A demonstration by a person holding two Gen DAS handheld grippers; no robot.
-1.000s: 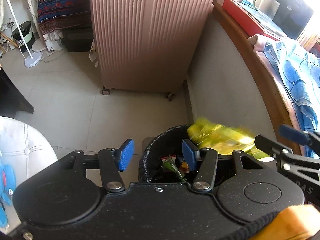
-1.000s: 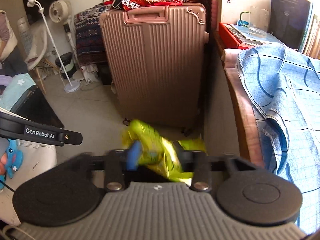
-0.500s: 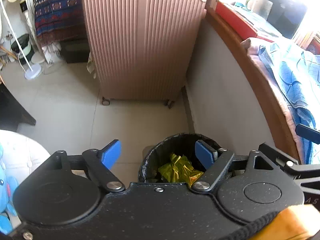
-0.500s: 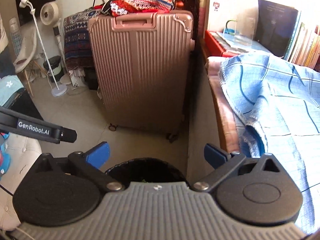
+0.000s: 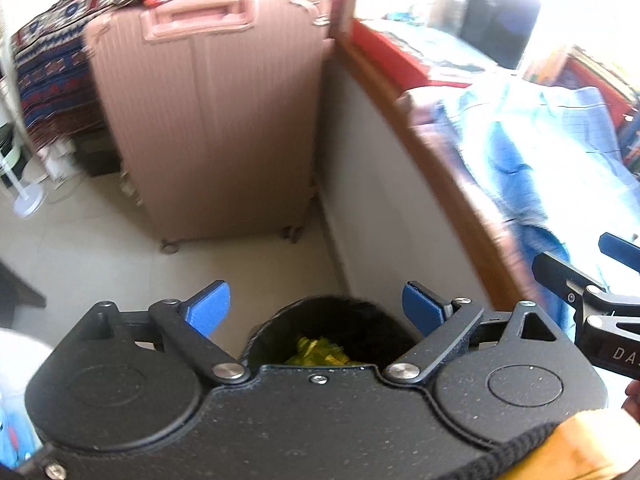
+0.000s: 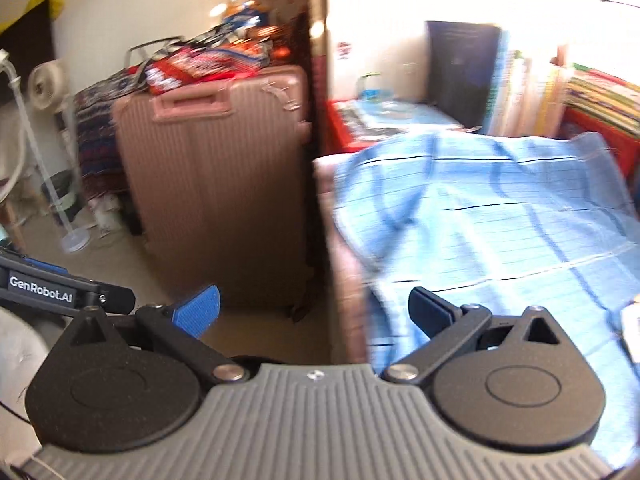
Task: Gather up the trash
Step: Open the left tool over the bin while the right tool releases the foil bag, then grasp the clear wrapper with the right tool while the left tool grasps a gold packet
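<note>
A black-lined trash bin [image 5: 362,312] stands on the floor below my left gripper [image 5: 316,306], with a crumpled yellow-green wrapper [image 5: 318,354] lying inside it. The left jaws are opening wide above the bin, and nothing is between them. In the right wrist view my right gripper [image 6: 314,308] is open and empty, held over the corner where floor meets bed. Only a thin sliver of the bin's rim [image 6: 256,359] shows there. Part of the right gripper also shows at the right edge of the left wrist view, and part of the left gripper at the left edge of the right wrist view.
A pink ribbed suitcase [image 5: 208,120] stands upright just beyond the bin, clothes piled on it. The wooden bed frame [image 5: 452,176] with a blue blanket [image 6: 500,216] runs along the right. A white fan stand [image 6: 74,240] and a white padded seat [image 6: 16,344] are at the left.
The yellow-green wrapper left my right gripper and dropped into the bin. Both grippers opened wider and drew up and back, so the bin shows lower and the view tilts toward the bed.
</note>
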